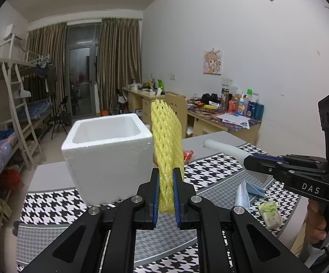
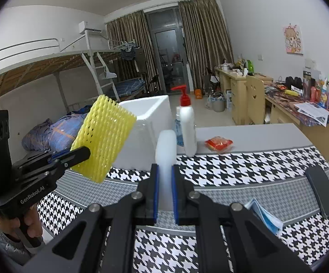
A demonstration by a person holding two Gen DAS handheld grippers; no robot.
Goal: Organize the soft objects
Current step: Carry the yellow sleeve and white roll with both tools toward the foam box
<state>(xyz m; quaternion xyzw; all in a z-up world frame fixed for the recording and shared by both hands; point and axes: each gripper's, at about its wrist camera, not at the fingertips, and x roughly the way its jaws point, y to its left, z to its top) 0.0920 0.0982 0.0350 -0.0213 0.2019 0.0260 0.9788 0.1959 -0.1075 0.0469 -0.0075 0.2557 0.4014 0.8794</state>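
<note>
My left gripper [image 1: 165, 173] is shut on a yellow foam net sleeve [image 1: 165, 134] and holds it upright above the table, just right of an open white foam box [image 1: 110, 152]. In the right wrist view that left gripper [image 2: 86, 154] carries the yellow net [image 2: 103, 141] in front of the box [image 2: 148, 118]. My right gripper [image 2: 165, 169] is shut on a white foam roll [image 2: 165, 150]. From the left wrist view the right gripper [image 1: 247, 162] holds the white roll [image 1: 223, 148] out to the left, above the cloth.
A houndstooth cloth [image 2: 244, 173] covers the grey table. On it lie a blue face mask [image 1: 244, 193], a greenish packet [image 1: 270, 213], a red packet [image 2: 219, 143] and a black phone [image 2: 322, 188]. A white pump bottle [image 2: 187, 127] stands beside the box.
</note>
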